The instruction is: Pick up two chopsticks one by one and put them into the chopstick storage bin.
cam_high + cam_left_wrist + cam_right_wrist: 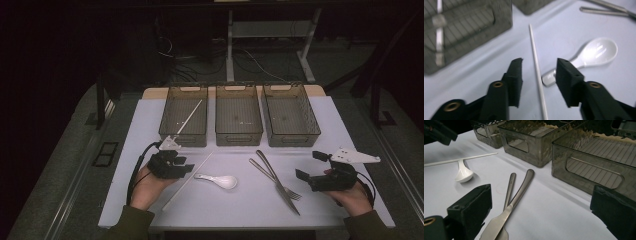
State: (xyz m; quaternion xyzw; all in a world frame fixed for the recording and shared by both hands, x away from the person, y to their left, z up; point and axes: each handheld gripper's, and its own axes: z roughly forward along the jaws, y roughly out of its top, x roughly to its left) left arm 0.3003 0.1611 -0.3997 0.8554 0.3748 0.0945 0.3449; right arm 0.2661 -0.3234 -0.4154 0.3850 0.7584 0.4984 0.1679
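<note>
Black, blocky left tongs (539, 72) stood nearest the lens in the left gripper view, jaws apart and straddling a thin white chopstick (537, 72) that lay flat on the desk (486, 70); the pads did not touch it. Just beside the chopstick rested a glossy white ceramic spoon (596, 52), its handle end close to the right-hand jaw and almost meeting the stick. In the high view, the left tongs (187, 167) sat over the chopstick's (187, 181) upper stretch, in front of the leftmost of three smoky, translucent, ribbed plastic bins (183, 137), which already held a second white chopstick (190, 116). The middle bin (238, 137) and right bin (292, 140) stood side by side along the far edge. A steel knife (277, 182) and fork (275, 179) lay crossed between the hands. The right tongs (307, 167) hovered wide apart at the desk's right, holding nothing.
</note>
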